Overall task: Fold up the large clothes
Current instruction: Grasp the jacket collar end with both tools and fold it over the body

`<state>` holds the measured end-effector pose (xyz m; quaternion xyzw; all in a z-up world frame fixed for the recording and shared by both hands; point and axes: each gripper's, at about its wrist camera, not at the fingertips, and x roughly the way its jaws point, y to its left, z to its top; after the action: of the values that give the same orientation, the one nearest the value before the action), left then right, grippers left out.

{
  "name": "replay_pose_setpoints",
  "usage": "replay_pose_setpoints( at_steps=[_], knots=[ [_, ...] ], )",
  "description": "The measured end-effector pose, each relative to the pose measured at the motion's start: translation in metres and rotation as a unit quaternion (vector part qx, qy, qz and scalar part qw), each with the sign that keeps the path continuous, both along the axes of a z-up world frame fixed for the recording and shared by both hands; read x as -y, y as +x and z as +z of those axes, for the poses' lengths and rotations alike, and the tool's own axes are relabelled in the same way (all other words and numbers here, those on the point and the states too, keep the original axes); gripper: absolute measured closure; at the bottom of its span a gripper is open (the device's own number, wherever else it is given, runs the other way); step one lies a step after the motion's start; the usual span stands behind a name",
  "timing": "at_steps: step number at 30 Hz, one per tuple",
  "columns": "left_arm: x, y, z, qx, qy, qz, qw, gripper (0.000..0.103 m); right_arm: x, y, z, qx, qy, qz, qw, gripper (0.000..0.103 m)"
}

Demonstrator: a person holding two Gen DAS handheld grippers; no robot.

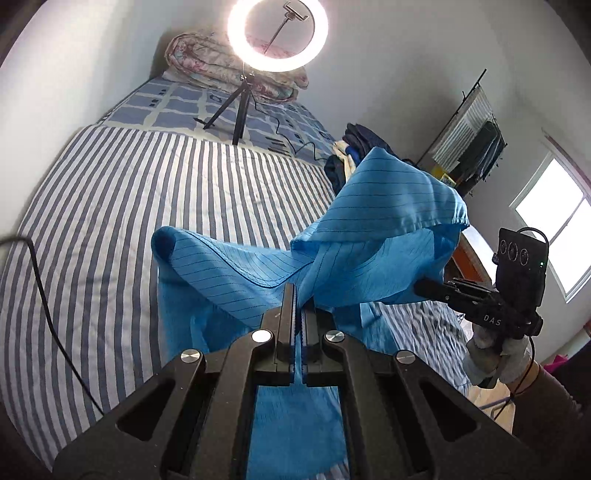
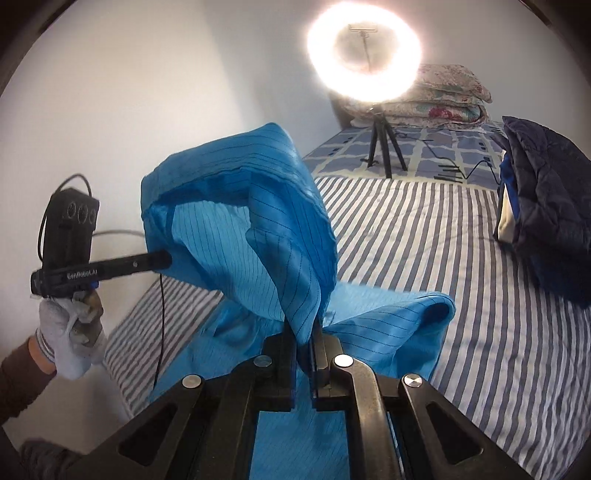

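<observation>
A large blue pinstriped garment (image 1: 369, 229) hangs lifted above the striped bed (image 1: 129, 206). My left gripper (image 1: 299, 295) is shut on a fold of it, cloth pinched between the jaws. My right gripper (image 2: 306, 325) is also shut on the blue garment (image 2: 258, 229), which billows up in front of it. Each gripper shows in the other's view: the right one (image 1: 424, 286) at the garment's right edge, the left one (image 2: 162, 258) at its left edge. The lower part of the garment drapes toward the bed.
A ring light on a tripod (image 1: 277, 35) stands on the bed's far end, its cable trailing. Folded floral quilts (image 2: 443, 96) lie behind it. A pile of dark clothes (image 2: 546, 206) sits at the bed's right side. A white wall (image 2: 147, 92) runs along the left.
</observation>
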<state>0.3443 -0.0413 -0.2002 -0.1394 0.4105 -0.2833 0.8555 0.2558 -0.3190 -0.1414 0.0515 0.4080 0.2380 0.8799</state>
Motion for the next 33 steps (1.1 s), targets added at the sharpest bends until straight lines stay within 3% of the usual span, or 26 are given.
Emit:
replay_pose_setpoints(
  at_steps=[8,16,25,29,30,31,32,33],
  knots=[
    [0.004,-0.072,-0.047,-0.049,0.019,-0.011,0.9986,0.103,-0.004,-0.069,-0.04,-0.031,-0.003,0.002,1.0,0.101],
    [0.007,-0.118,-0.074,-0.068,0.038,-0.034,0.9964,0.103,-0.007,-0.106,-0.067,-0.047,-0.014,0.005,0.999,0.101],
    [-0.015,-0.143,-0.079,-0.07,0.057,-0.051,0.9946,0.103,-0.018,-0.142,-0.077,-0.057,-0.043,0.026,0.997,0.1],
    [-0.041,-0.157,-0.067,-0.062,0.058,-0.049,0.9952,0.103,-0.007,-0.156,-0.07,-0.061,-0.052,0.031,0.996,0.09],
    [-0.052,-0.161,-0.061,-0.061,0.049,-0.041,0.9961,0.1,-0.003,-0.159,-0.066,-0.059,-0.046,0.03,0.997,0.08],
    [-0.06,-0.162,-0.057,-0.059,0.042,-0.033,0.9969,0.091,0.003,-0.163,-0.061,-0.057,-0.034,0.027,0.997,0.076],
    [-0.068,-0.161,-0.053,-0.057,0.036,-0.022,0.9975,0.074,0.008,-0.166,-0.055,-0.056,-0.02,0.025,0.998,0.069],
    [-0.08,-0.159,-0.049,-0.056,0.026,-0.002,0.9981,0.066,0.014,-0.169,-0.051,-0.055,-0.008,0.02,0.998,0.06]
  ],
)
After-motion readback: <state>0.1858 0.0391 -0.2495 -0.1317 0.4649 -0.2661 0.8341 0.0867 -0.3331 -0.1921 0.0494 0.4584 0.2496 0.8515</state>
